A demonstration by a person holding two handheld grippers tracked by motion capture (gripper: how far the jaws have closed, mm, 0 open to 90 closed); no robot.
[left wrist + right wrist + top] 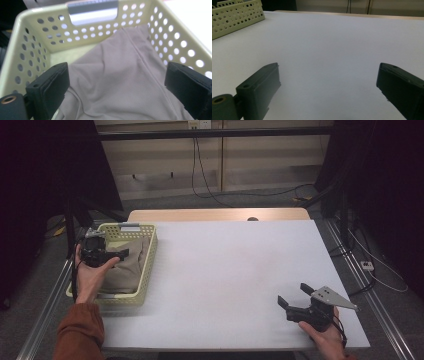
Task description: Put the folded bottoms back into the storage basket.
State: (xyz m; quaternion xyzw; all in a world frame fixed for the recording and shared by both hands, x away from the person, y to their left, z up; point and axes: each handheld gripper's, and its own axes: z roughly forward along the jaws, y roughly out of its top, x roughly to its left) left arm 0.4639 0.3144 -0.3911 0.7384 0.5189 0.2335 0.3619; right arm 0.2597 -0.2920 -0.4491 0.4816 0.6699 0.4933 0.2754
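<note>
A pale yellow perforated basket (148, 251) stands at the table's left edge with a beige cloth (127, 270) crumpled inside it. My left gripper (114, 249) hovers over the basket's left side, held in a hand. In the left gripper view its jaws (117, 82) stand wide apart above the cloth (120, 67), gripping nothing, with the basket wall (175, 37) around them. My right gripper (293, 293) rests low near the table's front right corner, open and empty. Its own view has the jaws (329, 85) spread over bare white table.
The white table top (235, 265) spreads between the two grippers. The basket (237, 17) appears far off to the left in the right gripper view. Dark frame posts and floor cables surround the table; a wooden strip (220, 214) runs along its far edge.
</note>
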